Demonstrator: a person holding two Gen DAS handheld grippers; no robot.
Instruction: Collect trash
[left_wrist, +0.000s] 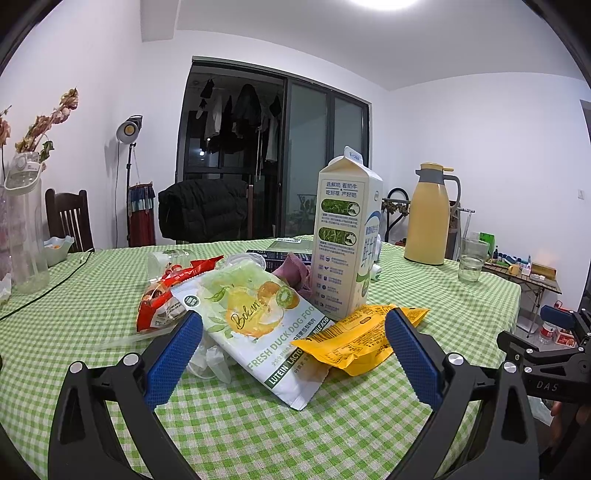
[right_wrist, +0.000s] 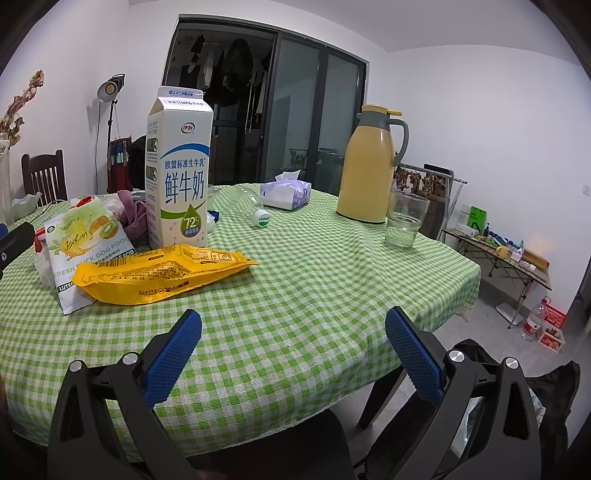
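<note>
While both grippers hover open and empty, left gripper (left_wrist: 293, 343) faces the near dog food pouch (left_wrist: 258, 328) and yellow packet (left_wrist: 360, 338) left of the milk carton (left_wrist: 343, 240); right gripper (right_wrist: 293, 347) over bare tablecloth (right_wrist: 295, 280): pinch the packet's edge.

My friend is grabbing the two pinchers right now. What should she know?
Left gripper: open, empty, aimed at the trash pile.
Right gripper: open, empty, over bare tablecloth.
Trash: dog food pouch, yellow wrapper lying on it, red wrapper, milk carton upright behind.
Done: nothing picked up, as far as these views show.
Left: collect all; yellow wrapper looks easiest first.
</note>
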